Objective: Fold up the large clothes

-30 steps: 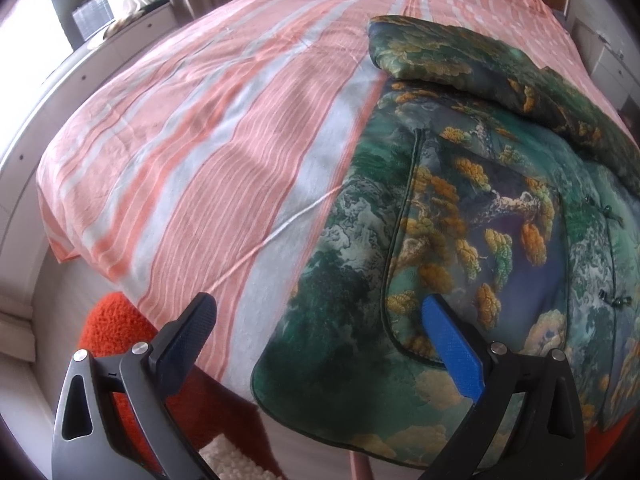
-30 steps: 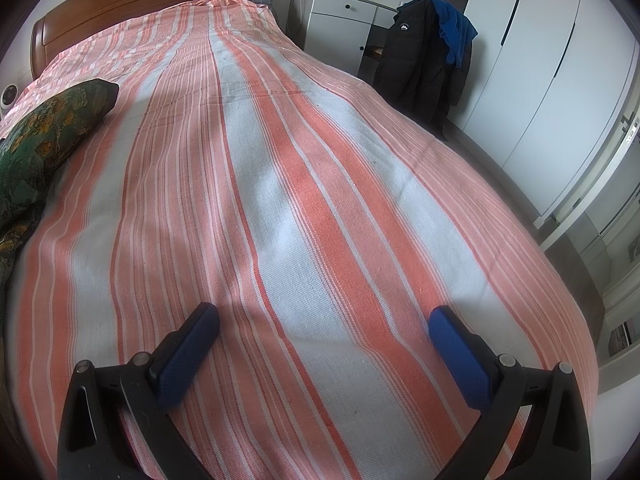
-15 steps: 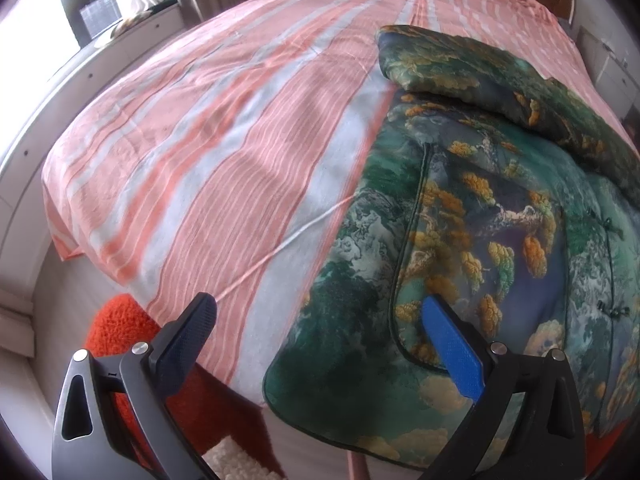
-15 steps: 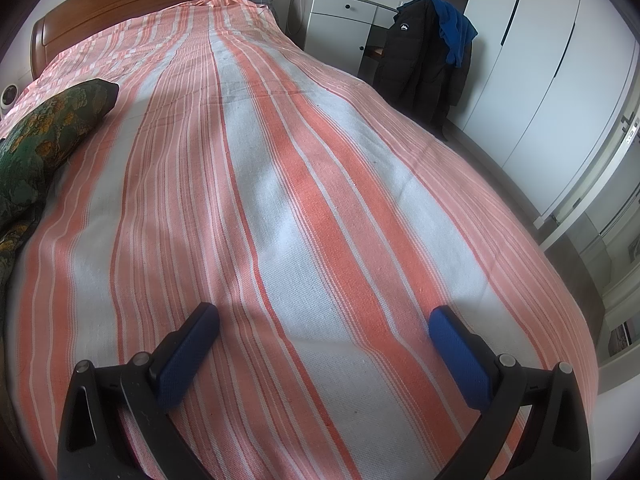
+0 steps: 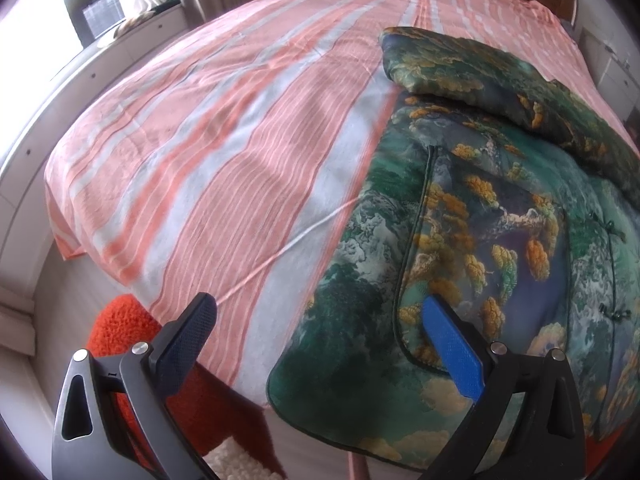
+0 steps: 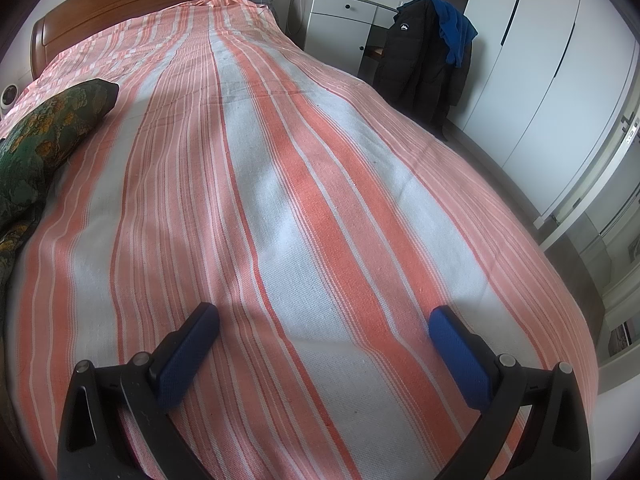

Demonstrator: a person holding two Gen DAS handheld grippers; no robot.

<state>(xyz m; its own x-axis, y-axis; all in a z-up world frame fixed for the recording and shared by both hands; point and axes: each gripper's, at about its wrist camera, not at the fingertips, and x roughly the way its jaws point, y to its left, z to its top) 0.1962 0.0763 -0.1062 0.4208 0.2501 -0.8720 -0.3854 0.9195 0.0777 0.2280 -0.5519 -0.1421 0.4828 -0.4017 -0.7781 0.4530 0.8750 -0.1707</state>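
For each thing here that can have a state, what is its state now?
Left gripper: open, holding nothing.
Right gripper: open, holding nothing, over the striped bedsheet.
Green patterned garment: on the bed, one sleeve folded over, hem hanging past the edge.
Black jacket: hanging near the wardrobe.

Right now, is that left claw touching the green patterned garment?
Cannot tell. In the left wrist view the left gripper is open over the green garment, with contact or gap unclear.

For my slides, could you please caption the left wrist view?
Open left gripper hovers over a green patterned garment spread on the striped bed.
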